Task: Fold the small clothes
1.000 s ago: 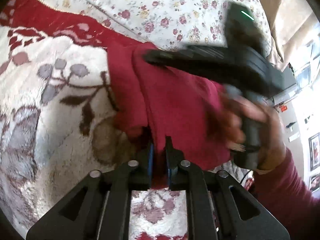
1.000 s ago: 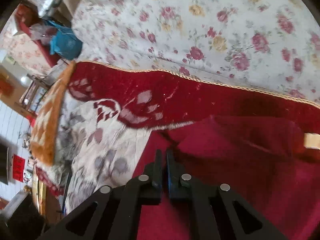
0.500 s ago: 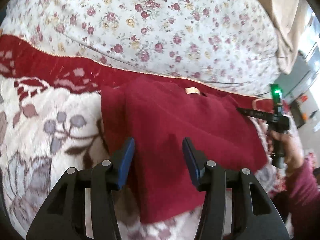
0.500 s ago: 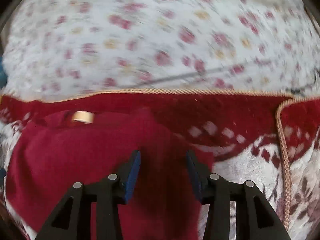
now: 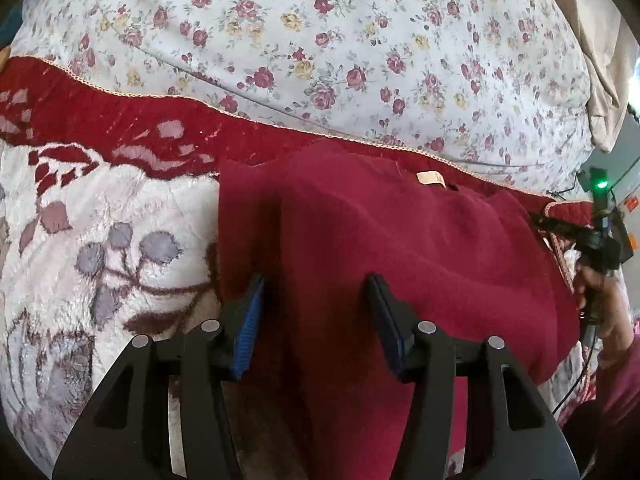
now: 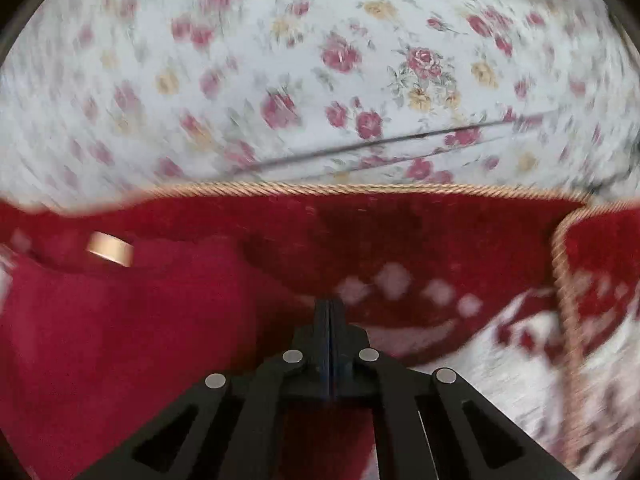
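1. Left wrist view: the dark red garment point(image 5: 400, 248) lies spread on a plush blanket point(image 5: 100, 240) of cream pile with grey and brown flowers and a deep red border. A small tan label point(image 5: 430, 179) sits at its neckline; no writing on it can be read.
2. The left gripper point(image 5: 316, 292) hovers over the near part of the garment, blue-padded fingers point(image 5: 248, 320) set apart and still spreading. Cloth lies under the gap, but the pads do not press on it.
3. Half a second ago those fingers stood a little narrower over the same fold. 1 second ago they were pinched tight on a bunched edge of the garment, which now lies flatter and wider.
4. The right gripper point(image 6: 329, 308) has its 2 fingers pressed flat together, just past the garment's right edge, over the blanket's red border. I cannot tell whether a thin bit of cloth is caught between them. Half a second ago they stood wide apart.
5. At the far right of the left wrist view, a hand point(image 5: 600, 304) in a dark red sleeve grips the other tool, a green light point(image 5: 601, 184) glowing on top.
6. Beyond the blanket's gold corded trim point(image 6: 360, 190) lies a white quilt point(image 5: 340, 40) printed with red and yellow roses. The right wrist view is smeared with motion blur.
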